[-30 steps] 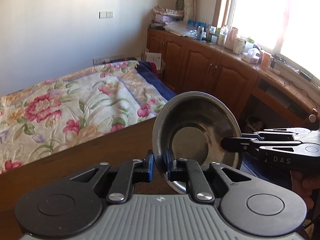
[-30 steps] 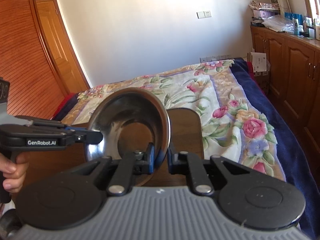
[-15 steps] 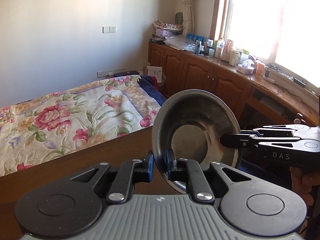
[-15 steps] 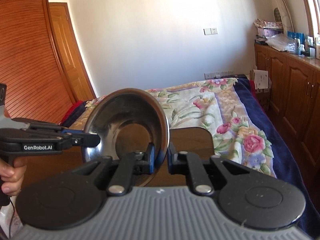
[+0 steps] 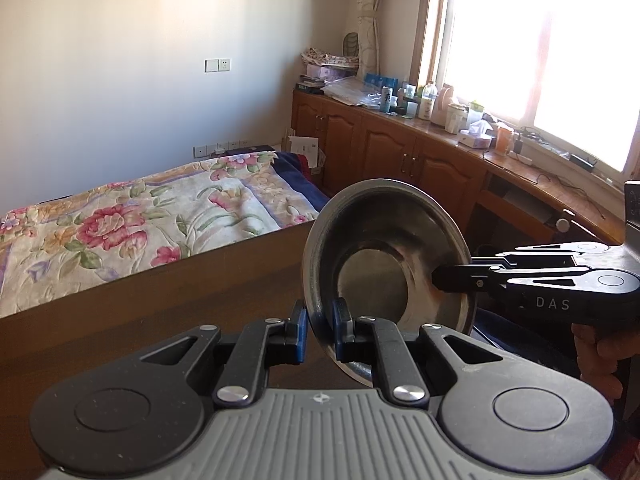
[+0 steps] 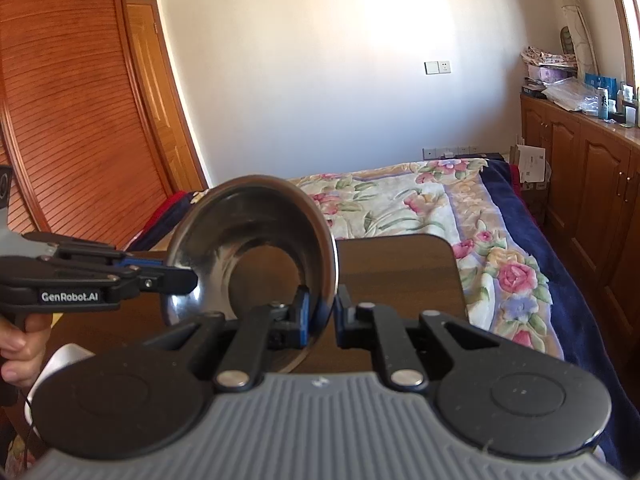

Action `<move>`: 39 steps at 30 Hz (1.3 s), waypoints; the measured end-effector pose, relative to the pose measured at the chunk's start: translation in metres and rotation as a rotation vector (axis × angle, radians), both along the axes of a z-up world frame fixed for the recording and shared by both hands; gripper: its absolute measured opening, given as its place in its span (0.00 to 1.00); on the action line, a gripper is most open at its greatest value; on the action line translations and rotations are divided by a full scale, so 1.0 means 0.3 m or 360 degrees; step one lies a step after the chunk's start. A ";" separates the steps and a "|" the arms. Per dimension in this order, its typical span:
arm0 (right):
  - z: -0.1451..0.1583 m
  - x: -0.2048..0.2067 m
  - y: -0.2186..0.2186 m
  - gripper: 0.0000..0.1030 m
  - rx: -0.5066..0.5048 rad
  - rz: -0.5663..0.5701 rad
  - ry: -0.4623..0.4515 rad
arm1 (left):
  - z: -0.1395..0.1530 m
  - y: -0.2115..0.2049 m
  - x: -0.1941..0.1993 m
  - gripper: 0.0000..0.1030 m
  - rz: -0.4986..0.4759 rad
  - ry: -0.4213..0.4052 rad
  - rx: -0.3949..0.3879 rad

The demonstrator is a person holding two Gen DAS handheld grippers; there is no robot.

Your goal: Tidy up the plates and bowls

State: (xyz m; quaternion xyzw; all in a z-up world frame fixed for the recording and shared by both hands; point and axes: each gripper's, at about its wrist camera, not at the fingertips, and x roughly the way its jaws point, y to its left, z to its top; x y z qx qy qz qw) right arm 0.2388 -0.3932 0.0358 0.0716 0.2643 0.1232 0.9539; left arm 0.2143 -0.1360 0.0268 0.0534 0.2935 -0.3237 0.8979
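Up front in the left wrist view, the left gripper (image 5: 319, 330) is clamped on the near rim of a steel bowl (image 5: 372, 264), held tilted above the brown table (image 5: 160, 308); the right gripper (image 5: 440, 278) pinches the opposite rim. Beyond lies a floral bed (image 5: 140, 220).

Seen from the right wrist, the right gripper (image 6: 322, 318) grips the bowl (image 6: 248, 236) rim, with the left gripper (image 6: 190, 278) clamped on the far edge.

Bowl (image 5: 372, 264): silver steel, dull grey inside, brownish stain near rim. Left gripper (image 5: 319, 330): black, blue pads, grey ribbed body. Right gripper (image 6: 323, 320): same colours. Bedspread (image 5: 132, 224): cream, pink roses, green leaves, navy border. Table (image 5: 160, 312): dark brown wood. Cabinets (image 5: 400, 152): reddish-brown. Wall (image 6: 320, 60): white.
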 end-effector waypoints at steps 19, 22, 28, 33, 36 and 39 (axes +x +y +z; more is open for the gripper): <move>-0.066 -0.203 0.105 0.14 0.0024 0.0079 0.0041 | -0.106 0.153 -0.250 0.14 -0.0012 0.0049 -0.0060; -0.084 -0.225 0.115 0.14 0.0016 0.0086 0.0056 | -0.135 0.151 -0.267 0.14 -0.0009 0.0045 -0.0028; -0.118 -0.237 0.131 0.14 0.0009 0.0082 0.0091 | -0.172 0.149 -0.279 0.15 0.0012 0.0045 0.0021; -0.124 -0.253 0.158 0.14 -0.0060 0.0101 0.0079 | -0.197 0.146 -0.282 0.17 0.0032 0.0030 0.0078; -0.126 -0.266 0.178 0.14 -0.0121 0.0115 0.0062 | -0.205 0.146 -0.284 0.17 0.0036 0.0033 0.0098; -0.129 -0.274 0.192 0.14 -0.0185 0.0124 0.0045 | -0.213 0.150 -0.286 0.17 0.0041 0.0033 0.0111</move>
